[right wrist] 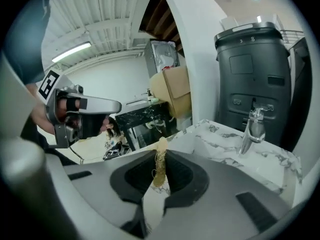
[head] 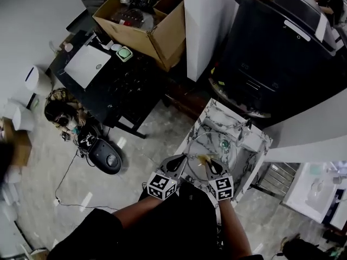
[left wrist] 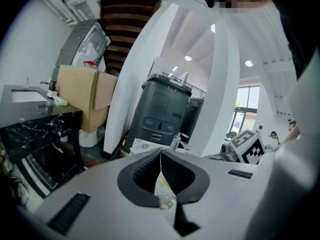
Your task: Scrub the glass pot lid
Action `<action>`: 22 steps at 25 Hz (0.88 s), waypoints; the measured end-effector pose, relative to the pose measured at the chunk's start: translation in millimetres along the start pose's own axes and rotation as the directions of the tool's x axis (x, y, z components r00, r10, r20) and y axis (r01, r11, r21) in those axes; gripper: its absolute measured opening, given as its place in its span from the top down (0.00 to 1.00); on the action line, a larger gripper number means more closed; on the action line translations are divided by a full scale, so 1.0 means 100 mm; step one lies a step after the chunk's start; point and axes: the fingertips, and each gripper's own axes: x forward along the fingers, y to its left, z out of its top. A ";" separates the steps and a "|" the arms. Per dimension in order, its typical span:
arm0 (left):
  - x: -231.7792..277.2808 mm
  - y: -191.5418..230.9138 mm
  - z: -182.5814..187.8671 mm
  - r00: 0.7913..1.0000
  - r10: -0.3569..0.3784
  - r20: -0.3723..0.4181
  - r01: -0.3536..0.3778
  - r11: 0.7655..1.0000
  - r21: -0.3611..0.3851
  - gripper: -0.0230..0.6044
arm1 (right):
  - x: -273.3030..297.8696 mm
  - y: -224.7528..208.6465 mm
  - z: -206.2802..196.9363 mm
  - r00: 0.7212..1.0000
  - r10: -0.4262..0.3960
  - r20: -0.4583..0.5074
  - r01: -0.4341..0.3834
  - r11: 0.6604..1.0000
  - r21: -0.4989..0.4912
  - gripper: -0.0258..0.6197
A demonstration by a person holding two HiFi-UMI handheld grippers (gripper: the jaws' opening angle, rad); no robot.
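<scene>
The glass pot lid (head: 212, 148) lies in the small marble sink (head: 201, 124), its knob (head: 224, 143) towards the right. My right gripper (head: 208, 163) hovers over the lid's near edge, shut on a yellowish scrub pad (head: 204, 157). In the right gripper view the pad (right wrist: 160, 165) stands pinched upright between the jaws of that gripper (right wrist: 160, 170). My left gripper (head: 177, 163) hangs just left of the sink's near corner. Its jaws (left wrist: 161, 160) meet with nothing between them.
A chrome faucet (right wrist: 251, 129) stands at the sink's far right corner. Behind the sink rises a big dark grey machine (head: 276, 53) beside a white pillar (head: 209, 20). To the left are a black table (head: 108, 88), a cardboard box (head: 143, 20), and cables on the floor (head: 70, 172).
</scene>
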 end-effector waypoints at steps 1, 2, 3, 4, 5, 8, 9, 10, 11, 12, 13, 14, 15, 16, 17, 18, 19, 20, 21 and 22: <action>0.05 0.02 -0.03 1.000 0.022 -0.004 -0.022 1.000 0.004 0.94 | 0.06 -0.03 -0.03 1.000 0.019 -0.021 -0.020 1.000 -0.019 0.87; 0.09 0.03 -0.04 0.999 0.035 -0.009 -0.035 0.999 0.005 0.94 | 0.11 -0.05 -0.08 0.998 0.035 -0.043 -0.037 0.999 -0.031 0.87; 0.11 0.04 -0.05 0.999 0.041 -0.015 -0.041 0.999 0.008 0.94 | 0.16 -0.04 -0.13 0.997 0.050 -0.066 -0.052 0.998 -0.035 0.87; 0.12 0.05 -0.05 0.999 0.042 -0.018 -0.041 0.999 0.013 0.94 | 0.21 -0.03 -0.18 0.994 0.064 -0.087 -0.067 0.997 -0.036 0.87; 0.15 0.07 -0.05 0.999 0.038 -0.021 -0.038 0.999 0.019 0.94 | 0.27 -0.03 -0.22 0.992 0.075 -0.105 -0.079 0.996 -0.038 0.87; 0.24 0.08 -0.07 0.999 0.017 -0.042 -0.016 1.000 0.023 0.94 | 0.42 -0.03 -0.37 0.985 0.092 -0.148 -0.097 0.995 -0.028 0.87; 0.26 0.09 -0.11 0.998 0.012 -0.059 -0.011 1.000 0.017 0.94 | 0.47 -0.02 -0.45 0.981 0.099 -0.169 -0.104 0.994 -0.019 0.87; 0.28 0.11 -0.16 0.997 0.012 -0.081 -0.011 1.000 0.006 0.94 | 0.54 0.00 -0.54 0.975 0.109 -0.192 -0.114 0.993 -0.016 0.87; 0.31 0.14 -0.20 0.995 0.018 -0.101 -0.018 1.000 -0.006 0.94 | 0.60 0.02 -0.62 0.969 0.120 -0.218 -0.127 0.992 -0.017 0.87; 0.34 0.18 -0.23 0.993 0.025 -0.115 -0.027 1.000 -0.015 0.94 | 0.67 0.02 -0.69 0.961 0.131 -0.242 -0.139 0.990 -0.018 0.87; 0.36 0.20 -0.26 0.992 0.028 -0.126 -0.031 0.999 -0.017 0.94 | 0.73 0.01 -0.76 0.954 0.139 -0.264 -0.148 0.989 -0.014 0.87; 0.39 0.21 -0.29 0.991 0.027 -0.135 -0.029 0.999 -0.015 0.94 | 0.78 -0.01 -0.83 0.948 0.145 -0.284 -0.153 0.988 -0.006 0.87; 0.40 0.22 -0.31 0.989 0.024 -0.143 -0.026 1.000 -0.010 0.94 | 0.83 -0.02 -0.90 0.942 0.147 -0.303 -0.154 0.988 0.003 0.87; 0.41 0.22 -0.34 0.989 0.021 -0.149 -0.022 1.000 -0.008 0.94 | 0.86 -0.04 -0.97 0.935 0.147 -0.322 -0.152 0.988 0.009 0.87; 0.41 0.22 -0.37 0.988 0.018 -0.155 -0.020 1.000 -0.010 0.94 | 0.89 -0.05 -1.04 0.929 0.146 -0.341 -0.150 0.989 0.014 0.87; 0.42 0.22 -0.38 0.987 0.015 -0.159 -0.017 1.000 -0.014 0.94 | 0.91 -0.06 -1.09 0.924 0.145 -0.355 -0.148 0.989 0.020 0.87; 0.42 0.22 -0.38 0.987 0.011 -0.160 -0.014 1.000 -0.015 0.94 | 0.94 -0.07 -1.13 0.921 0.148 -0.361 -0.147 0.989 0.028 0.87; 0.43 0.21 -0.38 0.987 0.006 -0.160 -0.008 1.000 -0.013 0.94 | 0.97 -0.08 -1.15 0.920 0.151 -0.361 -0.148 0.988 0.036 0.87; 0.46 0.21 -0.37 0.987 -0.001 -0.158 0.000 1.000 -0.008 0.94 | 1.00 -0.10 -1.15 0.921 0.153 -0.358 -0.149 0.988 0.039 0.87; 0.49 0.22 -0.35 0.988 -0.008 -0.156 0.008 1.000 -0.002 0.94 | 1.03 -0.12 -1.16 0.922 0.153 -0.356 -0.149 0.988 0.038 0.87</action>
